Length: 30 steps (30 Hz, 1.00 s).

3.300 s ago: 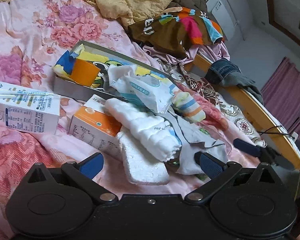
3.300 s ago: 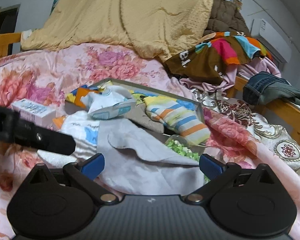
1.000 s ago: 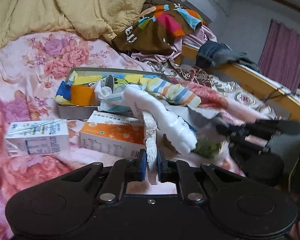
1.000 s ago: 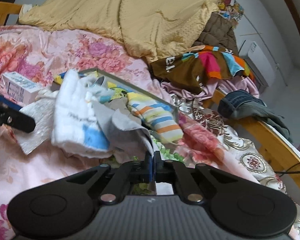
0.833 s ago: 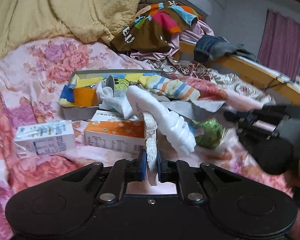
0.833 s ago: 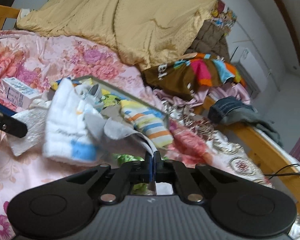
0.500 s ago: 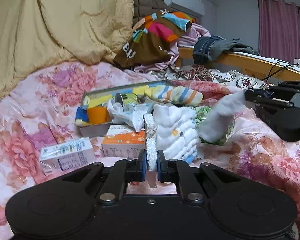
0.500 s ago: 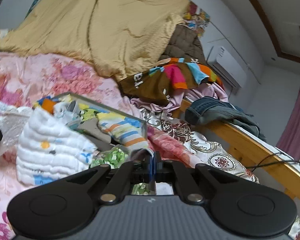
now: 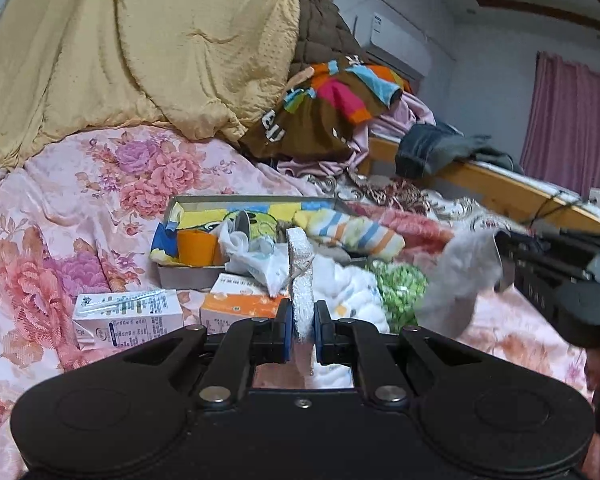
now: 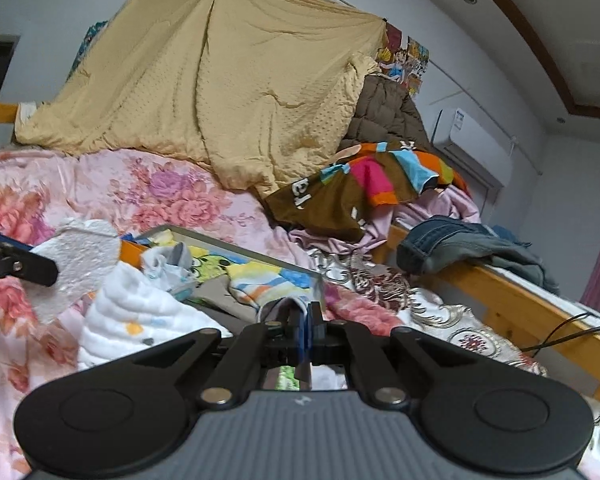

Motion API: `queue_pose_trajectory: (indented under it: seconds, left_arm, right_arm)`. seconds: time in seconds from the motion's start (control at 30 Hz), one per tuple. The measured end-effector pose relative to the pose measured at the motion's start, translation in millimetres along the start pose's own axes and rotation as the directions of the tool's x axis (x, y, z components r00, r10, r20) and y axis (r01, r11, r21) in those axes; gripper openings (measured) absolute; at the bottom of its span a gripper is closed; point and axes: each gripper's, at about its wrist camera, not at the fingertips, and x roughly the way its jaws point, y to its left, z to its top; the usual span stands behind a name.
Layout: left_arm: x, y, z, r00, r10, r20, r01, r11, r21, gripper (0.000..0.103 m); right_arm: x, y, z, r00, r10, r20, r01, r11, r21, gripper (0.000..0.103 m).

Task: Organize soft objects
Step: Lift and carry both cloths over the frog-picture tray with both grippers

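White foam sheet [image 9: 300,276] upright, pinched.

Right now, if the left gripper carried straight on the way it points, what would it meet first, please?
Probably the white quilted cloth heaped just beyond the left gripper, which is shut on a white foam sheet; the orange carton sits slightly left. Depth is uncertain.

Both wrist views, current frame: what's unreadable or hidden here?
- Grey cloth in the right tool: motion-blurred in the left wrist view; in the right wrist view only a scrap shows above the tool's body.
- White foam sheet in the left tool: edge-on, so its outline is unclear in that view.
- White carton: print too small to read.
- Grey tray: floor covered by its contents.
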Motion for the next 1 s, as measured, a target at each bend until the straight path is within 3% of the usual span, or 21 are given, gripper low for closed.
queue_pose_trajectory:
  seconds: [0.33,0.53,0.77,1.0]
  left_arm:
    - [18.0,16.2,21.6,1.000,-0.029,0.009,0.029,0.999,-0.043,0.011]
    - [40.8,28.3,40.1,0.998,-0.066,0.013,0.066,0.998,-0.009,0.011]
    - [90.6,56.0,63.4,0.993,-0.114,0.029,0.115,0.993,-0.036,0.011]
    - [143.9,94.3,79.8,0.994,-0.102,0.048,0.106,0.992,-0.073,0.011]
  right_arm:
    - [-2.8,15.3,14.0,0.996,0.092,0.009,-0.092,0.996,-0.022,0.002]
    - [18.5,21.9,33.1,0.990,0.143,0.005,-0.143,0.990,-0.009,0.002]
    - [70.4,23.1,62.7,0.988,0.157,-0.016,-0.157,0.988,-0.012,0.002]
    - [152.3,24.2,97.3,0.980,0.187,-0.074,-0.175,0.975,0.138,0.002]
